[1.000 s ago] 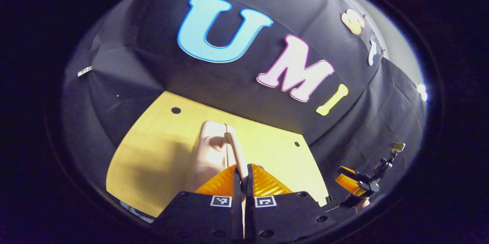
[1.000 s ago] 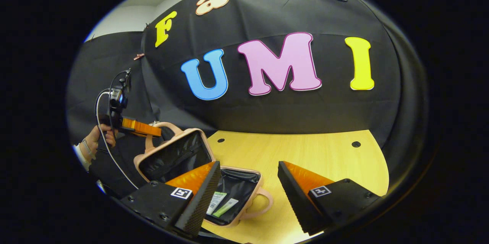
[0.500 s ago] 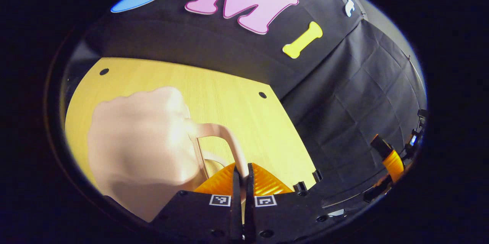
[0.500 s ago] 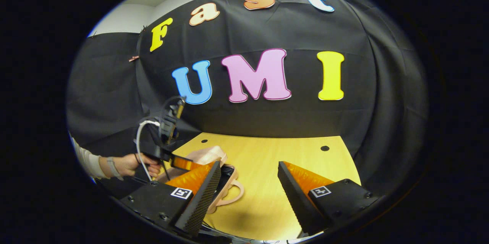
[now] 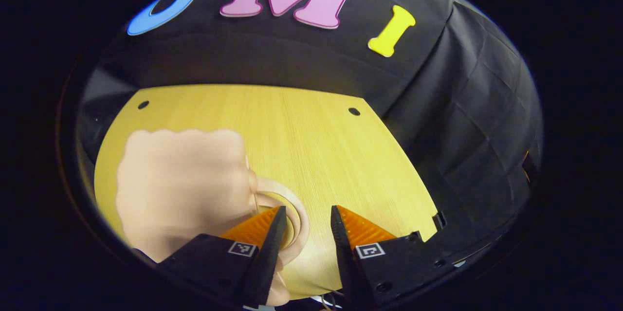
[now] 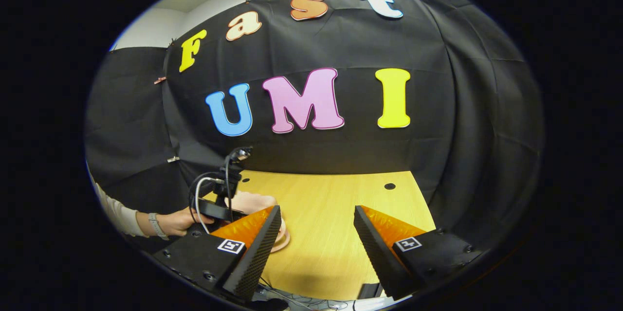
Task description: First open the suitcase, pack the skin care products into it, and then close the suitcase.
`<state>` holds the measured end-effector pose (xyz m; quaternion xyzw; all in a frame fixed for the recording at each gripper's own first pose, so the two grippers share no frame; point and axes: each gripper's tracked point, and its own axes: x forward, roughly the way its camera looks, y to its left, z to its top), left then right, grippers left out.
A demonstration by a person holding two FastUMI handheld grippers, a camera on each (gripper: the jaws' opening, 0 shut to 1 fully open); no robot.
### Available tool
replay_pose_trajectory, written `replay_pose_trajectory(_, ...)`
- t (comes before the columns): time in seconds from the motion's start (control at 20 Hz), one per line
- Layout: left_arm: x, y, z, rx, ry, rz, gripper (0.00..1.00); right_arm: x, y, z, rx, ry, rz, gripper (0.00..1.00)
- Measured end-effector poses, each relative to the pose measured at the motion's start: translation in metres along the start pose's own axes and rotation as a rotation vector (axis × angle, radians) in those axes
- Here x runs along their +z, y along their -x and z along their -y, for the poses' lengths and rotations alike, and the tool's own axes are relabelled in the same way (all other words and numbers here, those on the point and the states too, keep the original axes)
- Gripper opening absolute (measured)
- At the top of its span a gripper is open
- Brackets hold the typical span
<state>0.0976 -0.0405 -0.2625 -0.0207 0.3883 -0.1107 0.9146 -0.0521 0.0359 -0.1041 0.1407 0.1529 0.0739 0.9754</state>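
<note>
Pale pink and blurred with closeness, the suitcase (image 5: 180, 184) lay shut on the yellow wooden surface (image 5: 311, 145), just ahead and to the left of my left claw (image 5: 305, 233) in the left gripper view. Its looped handle (image 5: 292, 218) curved out from its near side and ran under the tip of the claw's left finger; I could not tell whether the finger touched it. I had that claw spread apart, with bare wood showing in the gap between the two fingers and nothing held. Beyond the suitcase the surface ran on to the black cloth wall (image 5: 467, 116), with two small dark holes near its far corners. In the right gripper view, my right claw (image 6: 316, 233) was wide open too and gripped nothing, hanging above the near part of the surface (image 6: 336, 204). Off to its left and a little ahead I saw the left claw (image 6: 219, 209) from the side, with its camera mast and a looping cable, held by a hand (image 6: 180, 221) with a band at the wrist and a light sleeve behind it. The suitcase (image 6: 253, 201) showed there as a low pink shape just beyond that claw, partly hidden behind my right claw's own left finger, its handle edge peeping out beside the fingertip.
</note>
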Motion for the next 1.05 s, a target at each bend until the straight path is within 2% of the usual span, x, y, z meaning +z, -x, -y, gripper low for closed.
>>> replay_pose_trajectory(0.15, 0.057, 0.072, 0.015, 0.085, -0.072, 0.211, 0.71, 0.018, -0.011, 0.004, 0.002, 0.038, 0.048, 0.95)
replay_pose_trajectory(0.2, 0.077, 0.096, 0.022, 0.112, -0.101, 0.289, 0.80, 0.027, -0.013, 0.005, -0.005, 0.068, 0.063, 0.95)
replay_pose_trajectory(0.25, 0.095, 0.124, 0.027, 0.145, -0.124, 0.367, 0.83, 0.039, -0.015, 0.005, -0.019, 0.094, 0.089, 0.95)
replay_pose_trajectory(0.3, 0.112, 0.149, 0.033, 0.169, -0.136, 0.440, 0.86, 0.053, -0.016, 0.006, -0.035, 0.109, 0.111, 0.95)
replay_pose_trajectory(0.4, 0.126, 0.201, 0.036, 0.209, -0.129, 0.576, 0.86, 0.080, -0.011, -0.003, -0.050, 0.109, 0.170, 0.95)
replay_pose_trajectory(0.45, 0.126, 0.222, 0.038, 0.220, -0.104, 0.610, 0.87, 0.096, -0.009, -0.008, -0.058, 0.110, 0.209, 0.95)
replay_pose_trajectory(0.5, 0.129, 0.237, 0.044, 0.203, -0.081, 0.635, 0.88, 0.112, -0.007, -0.012, -0.074, 0.117, 0.250, 1.00)
replay_pose_trajectory(0.6, 0.138, 0.260, 0.043, 0.196, -0.070, 0.655, 0.90, 0.130, -0.003, -0.015, -0.120, 0.136, 0.295, 0.97)
replay_pose_trajectory(0.8, 0.156, 0.285, 0.047, 0.245, -0.184, 0.772, 0.90, 0.161, 0.001, -0.034, -0.168, 0.212, 0.395, 0.97)
replay_pose_trajectory(0.95, 0.170, 0.302, 0.048, 0.241, -0.214, 0.819, 0.91, 0.167, -0.004, -0.056, -0.154, 0.249, 0.414, 0.97)
replay_pose_trajectory(1.0, 0.173, 0.303, 0.050, 0.235, -0.217, 0.828, 0.92, 0.168, -0.007, -0.061, -0.151, 0.265, 0.411, 0.93)
replay_pose_trajectory(1.05, 0.176, 0.304, 0.050, 0.237, -0.223, 0.836, 0.92, 0.166, -0.010, -0.065, -0.142, 0.273, 0.407, 0.96)
